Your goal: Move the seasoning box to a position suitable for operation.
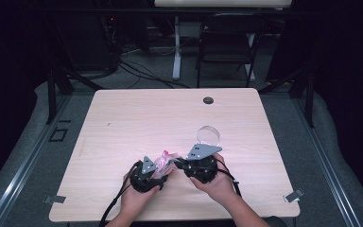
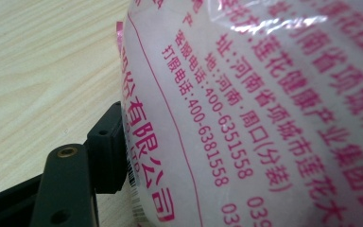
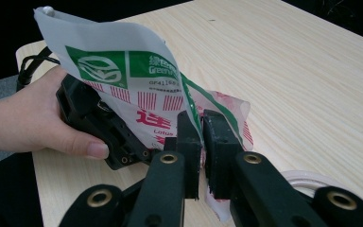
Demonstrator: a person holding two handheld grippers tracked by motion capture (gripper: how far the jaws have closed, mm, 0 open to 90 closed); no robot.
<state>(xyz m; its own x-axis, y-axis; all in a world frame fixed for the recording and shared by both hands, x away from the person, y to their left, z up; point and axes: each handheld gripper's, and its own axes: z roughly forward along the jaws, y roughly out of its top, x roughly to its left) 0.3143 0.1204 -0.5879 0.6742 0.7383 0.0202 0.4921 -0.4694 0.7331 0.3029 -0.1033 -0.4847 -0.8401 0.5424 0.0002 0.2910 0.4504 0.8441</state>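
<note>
- The work in hand looks like opening a plastic pouch (image 1: 164, 161) of white granules, printed in red and green, held up just above the near part of the counter (image 1: 137, 118) between the two tools.
- The right hand-held gripper (image 3: 202, 142) is clamped nearly closed on a thin edge of the pouch (image 3: 137, 90); the film runs straight between its two pads.
- The left hand-held gripper (image 1: 146, 176) stands wide around the pouch's full body (image 2: 264, 113). One black jaw lies against the bag's side, and the other is hidden behind it, so I judge it a grip on the bulk rather than an empty spread.
- Next, by my reading, the right tool must pull the pinched edge away while the left keeps the body steady; too loose a hold would let the bag slip.
- A clear round dish (image 1: 208, 135) sits just beyond the right hand (image 1: 220, 184), perhaps to receive the contents.
- Whether the seal is already torn is hard to tell.
</note>
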